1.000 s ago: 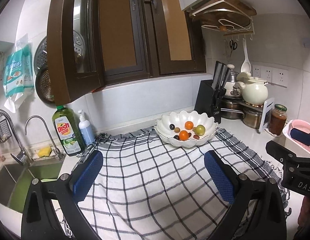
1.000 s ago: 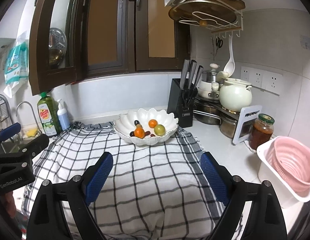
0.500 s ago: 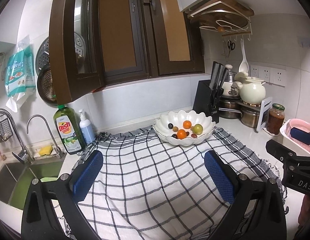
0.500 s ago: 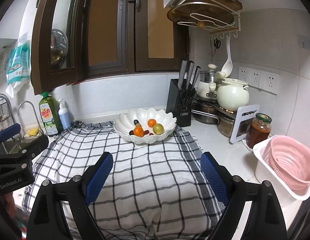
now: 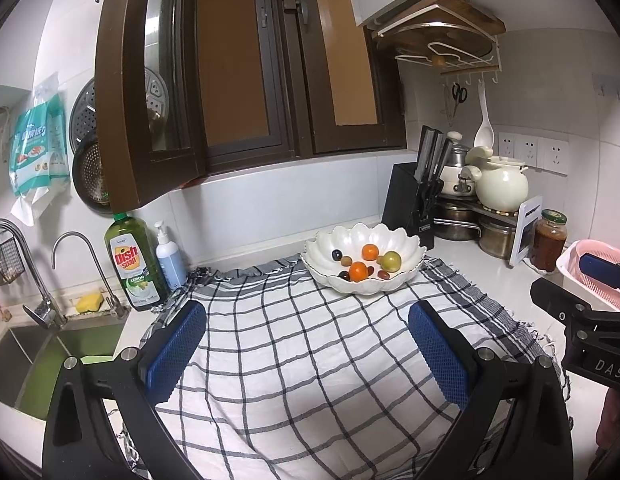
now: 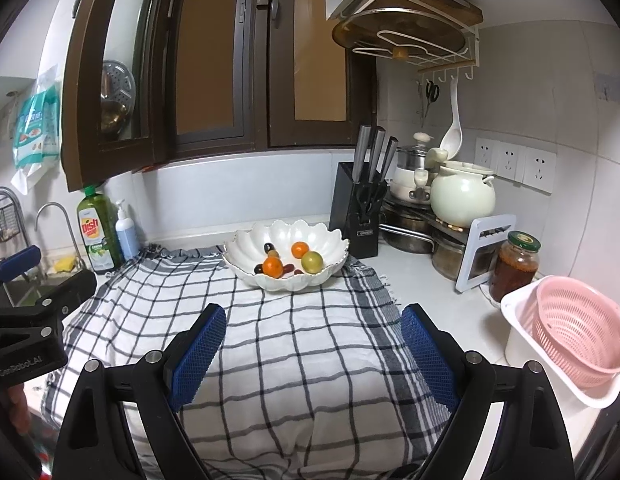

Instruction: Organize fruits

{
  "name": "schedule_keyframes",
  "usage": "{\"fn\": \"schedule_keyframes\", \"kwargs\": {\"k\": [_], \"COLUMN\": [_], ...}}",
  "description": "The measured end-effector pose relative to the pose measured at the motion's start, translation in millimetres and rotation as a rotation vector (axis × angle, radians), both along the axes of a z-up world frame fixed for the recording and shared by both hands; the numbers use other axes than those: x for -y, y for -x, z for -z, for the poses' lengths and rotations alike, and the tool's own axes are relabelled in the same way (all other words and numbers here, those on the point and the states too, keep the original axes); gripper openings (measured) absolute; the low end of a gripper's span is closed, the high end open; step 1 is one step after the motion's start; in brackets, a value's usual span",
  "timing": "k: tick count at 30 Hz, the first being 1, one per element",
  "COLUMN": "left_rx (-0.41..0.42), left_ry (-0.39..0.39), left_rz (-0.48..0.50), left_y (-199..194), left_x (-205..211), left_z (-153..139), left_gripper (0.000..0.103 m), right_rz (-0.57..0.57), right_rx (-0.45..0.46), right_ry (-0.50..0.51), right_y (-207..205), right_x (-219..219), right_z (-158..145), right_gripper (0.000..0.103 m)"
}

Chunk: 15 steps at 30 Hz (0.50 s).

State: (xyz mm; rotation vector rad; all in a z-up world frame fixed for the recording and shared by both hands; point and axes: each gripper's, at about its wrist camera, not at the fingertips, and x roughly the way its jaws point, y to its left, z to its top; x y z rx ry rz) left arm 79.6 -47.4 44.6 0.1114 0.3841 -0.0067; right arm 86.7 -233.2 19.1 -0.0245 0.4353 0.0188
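Both claws idle. Left gripper [image 5: 306,344] has its jaws spread wide and holds nothing; right gripper [image 6: 314,344] likewise. Both hover over the black-and-white checked cloth [image 6: 270,344], well short of the fruit.

The fruit sits in the white scalloped ceramic bowl [image 6: 246,270] at the cloth's far edge, just beside the black knife block [image 6: 356,216].

Risks, as a judgement:
- Small round fruit could roll or squirt out of flat pads, since a pinch off-centre pushes it sideways.
- The bowl stands on loose cloth, so a nudge on its rim may slide or tip it.
- The pink plastic colander [image 6: 578,332] in its white tub is the likely destination, though that is a guess. It sits near the counter edge, where a hard drop could shift it.

Count: two orange fruits [image 6: 273,267], one green fruit [image 6: 312,261], several small dark or brown ones with no exact number readable; one bowl, one colander.
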Motion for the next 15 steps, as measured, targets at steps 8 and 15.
{"fn": "schedule_keyframes", "kwargs": {"k": [8, 15], "left_rx": [-0.011, -0.011], "left_ry": [0.007, 0.011], "left_rz": [0.002, 0.005], "left_y": [-1.4, -0.8], "left_x": [-0.2, -1.7], "left_z": [1.6, 2.4], "left_gripper": [0.103, 0.103], "right_rz": [-0.001, -0.001], "right_rx": [-0.002, -0.001], "right_ry": [0.0, 0.003], "right_y": [0.1, 0.4], "right_x": [1.6, 2.7], "right_z": [0.1, -0.2], "right_gripper": [0.09, 0.09]}}
